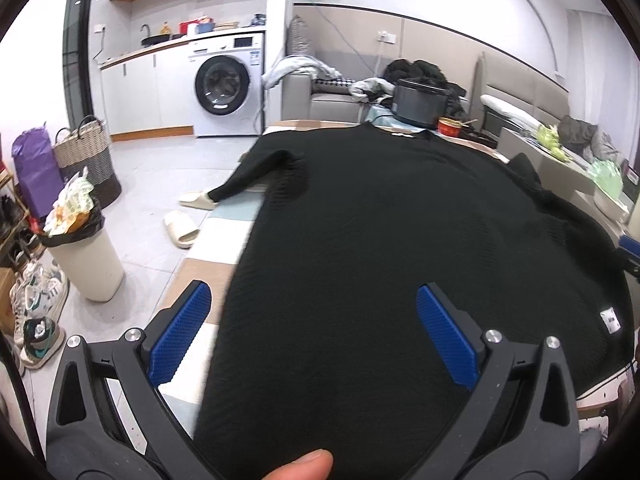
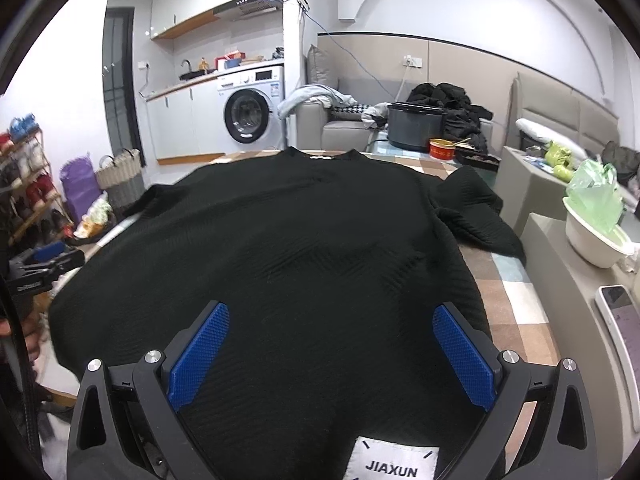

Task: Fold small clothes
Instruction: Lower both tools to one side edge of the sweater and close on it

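Observation:
A black knit sweater (image 1: 380, 220) lies spread flat on a checked table (image 1: 208, 272), collar at the far end. Its left sleeve (image 1: 248, 176) hangs off the table's left edge. In the right wrist view the sweater (image 2: 300, 240) fills the table, its right sleeve (image 2: 472, 208) bunched at the right, a white "JIAXUN" label (image 2: 394, 462) at the near hem. My left gripper (image 1: 314, 300) is open above the near left hem. My right gripper (image 2: 332, 320) is open above the near hem. The left gripper also shows in the right wrist view (image 2: 48, 258).
A cooker pot (image 2: 416, 126) and a red bowl (image 2: 442, 148) stand at the table's far end. A white bin (image 1: 84, 256), slippers (image 1: 182, 228) and shoes sit on the floor left. A white bowl with a green bag (image 2: 596, 220) and a phone (image 2: 620, 332) lie on the right.

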A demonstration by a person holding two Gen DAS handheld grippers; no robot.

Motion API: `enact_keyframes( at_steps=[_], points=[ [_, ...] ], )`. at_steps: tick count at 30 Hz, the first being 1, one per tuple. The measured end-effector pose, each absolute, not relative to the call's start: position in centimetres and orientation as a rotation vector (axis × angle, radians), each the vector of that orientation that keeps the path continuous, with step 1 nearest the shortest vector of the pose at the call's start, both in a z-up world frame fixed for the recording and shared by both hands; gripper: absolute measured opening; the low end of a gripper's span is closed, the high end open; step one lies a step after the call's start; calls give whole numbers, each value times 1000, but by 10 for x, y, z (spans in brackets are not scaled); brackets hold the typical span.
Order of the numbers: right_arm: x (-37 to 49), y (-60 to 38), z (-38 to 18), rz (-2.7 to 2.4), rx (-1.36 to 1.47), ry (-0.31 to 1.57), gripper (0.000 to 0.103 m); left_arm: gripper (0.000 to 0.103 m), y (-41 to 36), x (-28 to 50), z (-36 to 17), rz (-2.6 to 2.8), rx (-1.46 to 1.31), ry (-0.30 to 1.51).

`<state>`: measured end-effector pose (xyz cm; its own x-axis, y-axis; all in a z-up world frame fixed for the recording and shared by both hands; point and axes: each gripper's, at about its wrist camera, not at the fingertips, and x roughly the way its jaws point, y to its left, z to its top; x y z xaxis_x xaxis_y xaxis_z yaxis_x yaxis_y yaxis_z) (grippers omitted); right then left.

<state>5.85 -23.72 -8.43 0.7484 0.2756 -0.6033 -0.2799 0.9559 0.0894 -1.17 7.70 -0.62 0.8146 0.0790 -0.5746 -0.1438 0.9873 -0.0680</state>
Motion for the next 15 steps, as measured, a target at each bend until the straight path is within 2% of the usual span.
enact_keyframes(
  at_steps=[5,10,12,14,15],
  points=[
    [58,-262,-84,327,35,660,103,102,108,-14,-13,146,-153,665],
    [65,-294,-95,309,77,771,103,101,132,-14,-27,148,-205,740],
    [66,-304,-100,315,96,816,103,94,138,-13,-32,127,-223,760],
    [64,-313,-102,304,98,825,103,83,141,-12,-38,103,-226,781],
    [63,-316,-104,303,99,833,103,82,142,-13,-40,92,-223,792]
  ],
)
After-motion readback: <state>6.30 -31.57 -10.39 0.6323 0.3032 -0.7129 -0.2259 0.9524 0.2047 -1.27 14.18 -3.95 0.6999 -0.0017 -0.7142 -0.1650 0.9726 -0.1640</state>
